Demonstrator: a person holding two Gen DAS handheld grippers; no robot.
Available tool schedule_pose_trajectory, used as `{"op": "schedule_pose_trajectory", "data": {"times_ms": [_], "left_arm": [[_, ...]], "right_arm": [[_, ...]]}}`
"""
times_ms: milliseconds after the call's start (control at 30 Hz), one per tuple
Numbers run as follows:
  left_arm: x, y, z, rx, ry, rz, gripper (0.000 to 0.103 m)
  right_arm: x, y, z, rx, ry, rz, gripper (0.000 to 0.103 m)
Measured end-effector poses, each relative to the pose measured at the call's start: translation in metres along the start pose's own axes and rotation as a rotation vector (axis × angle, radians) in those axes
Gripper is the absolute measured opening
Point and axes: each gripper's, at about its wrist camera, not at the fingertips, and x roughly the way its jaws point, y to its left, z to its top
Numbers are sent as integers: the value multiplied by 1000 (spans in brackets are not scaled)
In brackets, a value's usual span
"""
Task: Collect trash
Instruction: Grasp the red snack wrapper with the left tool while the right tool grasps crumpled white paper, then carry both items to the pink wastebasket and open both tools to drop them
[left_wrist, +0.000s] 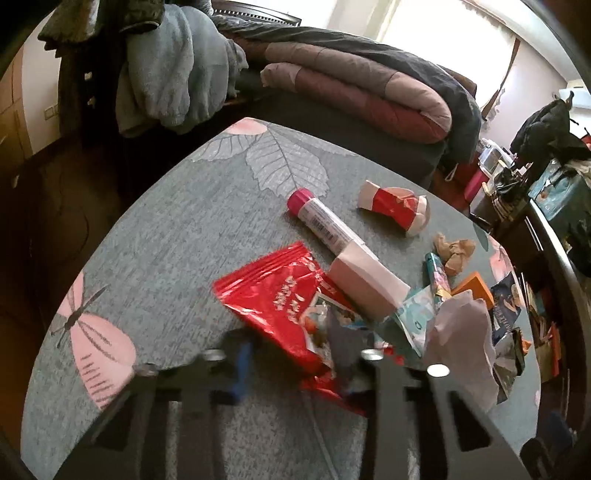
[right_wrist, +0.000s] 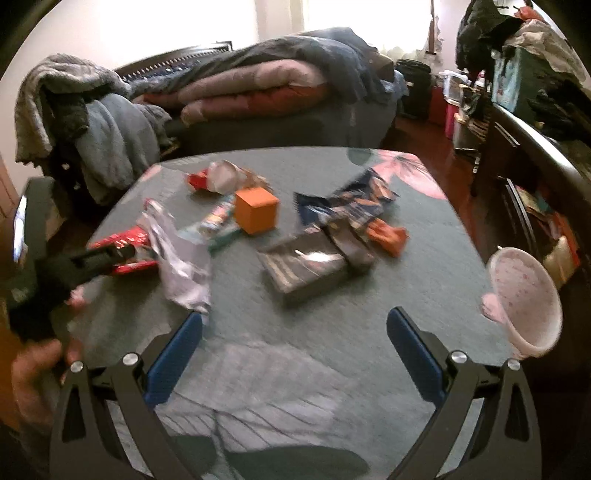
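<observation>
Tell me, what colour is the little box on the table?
Orange. The box shows best in the right wrist view.

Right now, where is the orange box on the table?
In the right wrist view the orange box sits mid-table, left of centre, beside the striped tube and behind the dark tray.

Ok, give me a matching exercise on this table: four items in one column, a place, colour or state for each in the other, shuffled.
Things:
1. orange box
2. white tube
3. red snack bag
4. dark tray

Descriptions:
A. between the jaws of the left gripper
B. pink cap on one end
C. cube-shaped, beside a teal wrapper
D. shiny, lying straight ahead of the open right gripper

Pairs: 1-C, 2-B, 3-A, 4-D
</observation>
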Motion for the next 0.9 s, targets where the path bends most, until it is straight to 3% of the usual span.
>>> {"op": "schedule_pose_trajectory", "data": {"times_ms": [167, 233, 300, 533, 567, 600, 900], "left_arm": [[-1, 2, 5, 19, -37, -13, 6], [-7, 3, 7, 32, -72, 4, 5], [-15, 7, 9, 33, -95, 1, 4], [-41, 28, 16, 15, -159, 7, 4], [-45, 30, 17, 12, -165, 4, 4], [-49, 32, 17, 11, -171, 3, 4], [-93, 16, 12, 77, -253, -20, 4]], "right_arm": [[19, 26, 14, -4, 6, 103, 99], [27, 36, 17, -10, 15, 141, 93], [37, 47, 21, -16, 37, 169, 79], [73, 75, 25, -52, 121, 185, 53], [78, 77, 26, -52, 138, 189, 43], [81, 78, 26, -52, 147, 193, 40], [40, 62, 22, -37, 40, 211, 35]]}}
